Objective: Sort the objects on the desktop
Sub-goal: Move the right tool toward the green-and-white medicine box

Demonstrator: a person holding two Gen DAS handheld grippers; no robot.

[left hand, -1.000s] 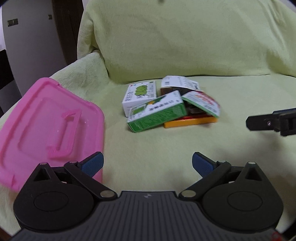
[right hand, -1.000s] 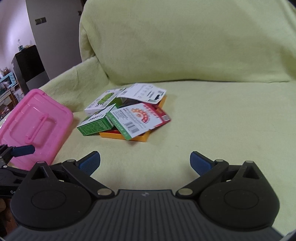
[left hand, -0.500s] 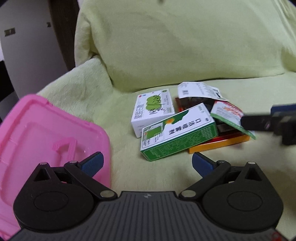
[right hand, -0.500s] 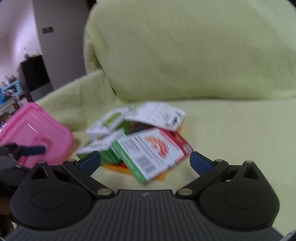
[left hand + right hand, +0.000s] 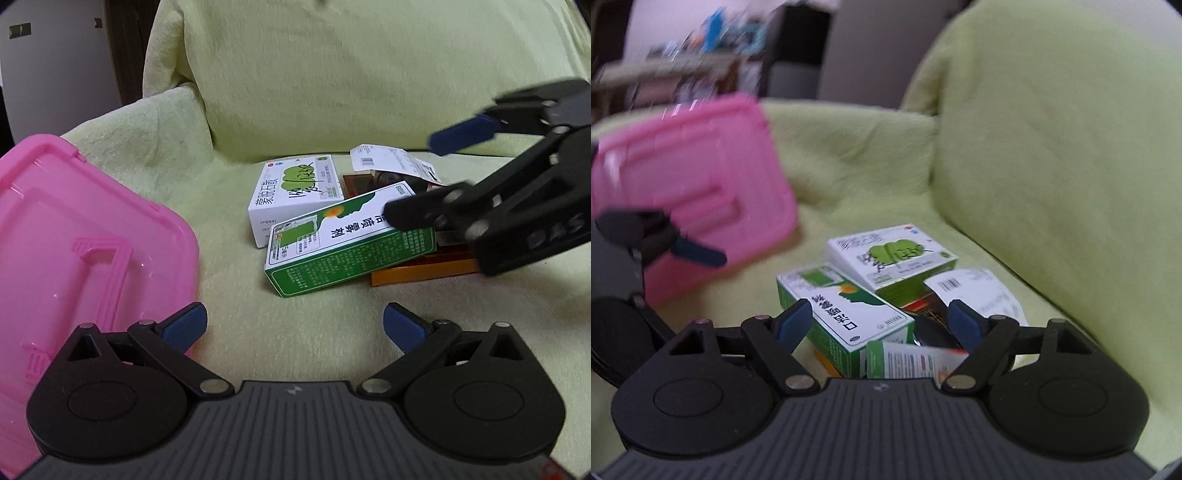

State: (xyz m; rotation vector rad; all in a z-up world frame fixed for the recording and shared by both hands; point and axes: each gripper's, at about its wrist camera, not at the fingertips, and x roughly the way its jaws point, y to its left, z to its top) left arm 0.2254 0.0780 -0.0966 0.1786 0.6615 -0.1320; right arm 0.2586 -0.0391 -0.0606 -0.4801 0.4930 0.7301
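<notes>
Right gripper [image 5: 877, 323] jaws spread over green box [image 5: 846, 317]; left gripper [image 5: 293, 325] spread, idle. Centre, then pinch the long sides.

Heaped mid-seat on the sofa [image 5: 332, 332]: spray box [image 5: 347, 251] leaning on the tray [image 5: 424, 271], second box [image 5: 295, 192] just behind it, paper slip [image 5: 388, 158] rearmost. Off toward the sofa's left edge, the lidded bin [image 5: 74, 240].

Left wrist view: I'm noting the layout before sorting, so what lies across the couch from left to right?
Pink lid → white box → green box → orange tray → right tongs.
</notes>
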